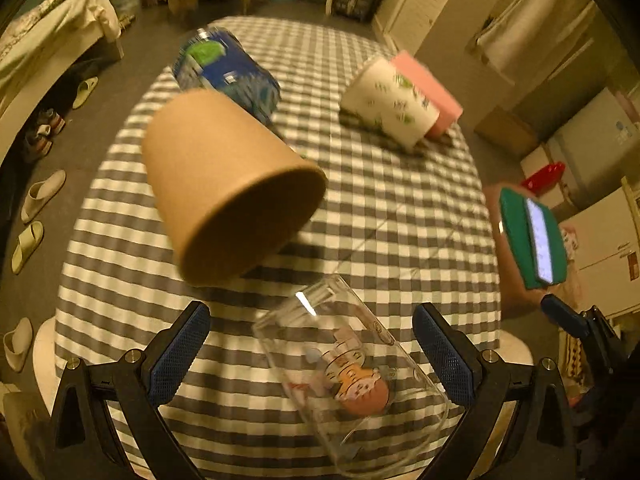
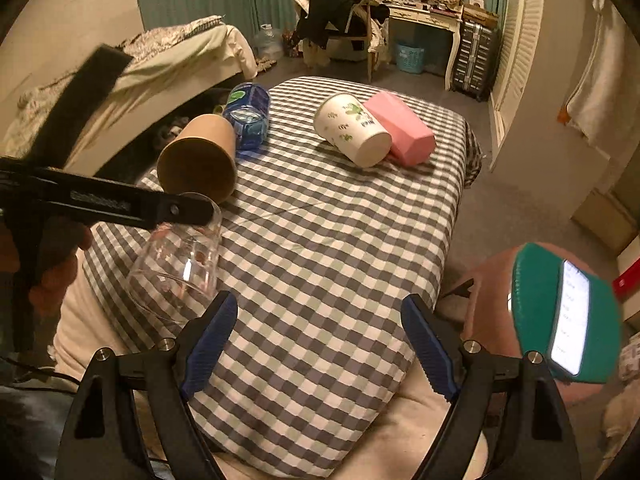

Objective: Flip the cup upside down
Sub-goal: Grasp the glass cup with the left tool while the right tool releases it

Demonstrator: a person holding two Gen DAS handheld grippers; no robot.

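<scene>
Right now my left gripper [image 1: 310, 354] straddles the glass cup [image 1: 344, 376] with its fingers spread wide, and neither pad looks to be touching it. My right gripper [image 2: 320, 344] is also spread, with only tablecloth [image 2: 320, 240] between its fingers.

The glass lies on its side at the near left corner of the cloth, its long axis running from about five o'clock to eleven in my left view: wide mouth near me, narrow base away. It looks stiff, smooth and breakable, probably slippery, and free to roll. I judge the best hold is across the middle of the wall, gently.

Farther at ten o'clock lies a brown paper cup [image 1: 232, 184], light and crushable, then a blue cup [image 1: 228, 72]. At one o'clock lie a white cup [image 1: 390, 102] and a pink cup [image 1: 430, 92].
</scene>
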